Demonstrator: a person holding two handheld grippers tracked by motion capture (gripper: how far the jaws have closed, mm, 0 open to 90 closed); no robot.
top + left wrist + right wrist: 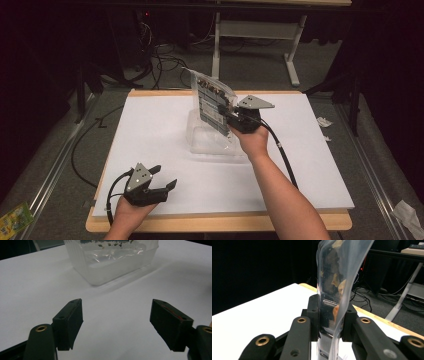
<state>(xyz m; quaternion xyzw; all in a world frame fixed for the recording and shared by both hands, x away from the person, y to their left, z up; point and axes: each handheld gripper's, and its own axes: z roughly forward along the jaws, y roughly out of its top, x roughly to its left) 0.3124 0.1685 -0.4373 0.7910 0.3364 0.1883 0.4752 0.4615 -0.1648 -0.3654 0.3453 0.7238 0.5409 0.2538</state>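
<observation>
Clear plastic, a bag (214,102) of snacks, stands upright in the right gripper (234,118), whose fingers (313,312) are clamped on its edge, holding it over a see-through tub (212,140) on the white desk (165,130). The left gripper (162,182) rests near the desk's front edge, well apart from the tub, its fingers (71,320) wide apart around nothing.
</observation>
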